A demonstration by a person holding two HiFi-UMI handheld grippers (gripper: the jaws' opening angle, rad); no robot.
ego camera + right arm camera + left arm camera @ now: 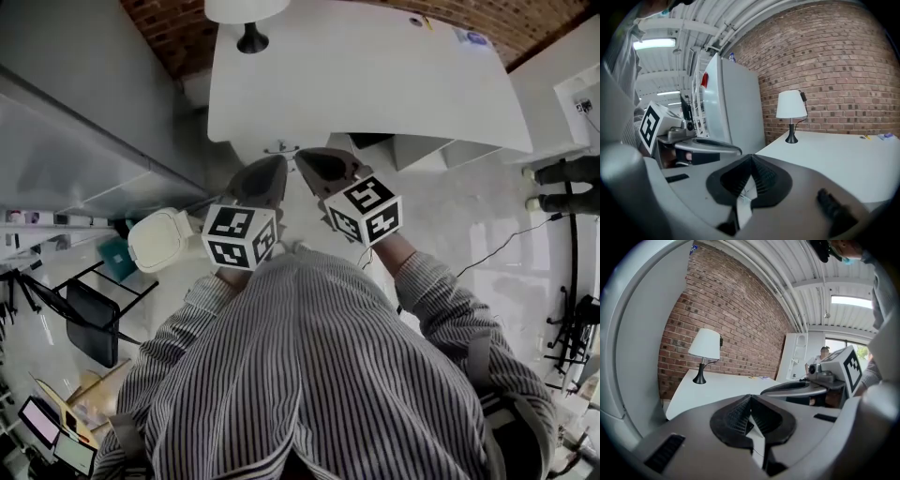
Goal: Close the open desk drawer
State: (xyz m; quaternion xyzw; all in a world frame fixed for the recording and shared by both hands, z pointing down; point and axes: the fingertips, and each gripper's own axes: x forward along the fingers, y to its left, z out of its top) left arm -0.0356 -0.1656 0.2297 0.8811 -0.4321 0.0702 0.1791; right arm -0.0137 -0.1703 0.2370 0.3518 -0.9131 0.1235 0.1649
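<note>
Under the desk's (pixel 356 75) near edge, off to the right, the drawer (pixel 419 150) is sticking out, apparently open. I'm holding both grippers side by side just before that edge, tips pointing at it, both apart from the drawer. Left gripper (pixel 270 173): jaws are pressing together, nothing between them. Right gripper (pixel 321 169): jaws are also meeting at the tips, empty. Lamp (pixel 249 28) is standing at the desk's far side by the brick wall (pixel 187 37).

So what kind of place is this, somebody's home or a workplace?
Probably a workplace, perhaps a lab or studio: a white desk with a lamp against a bare brick wall, and a ribbed ceiling with a strip light.
</note>
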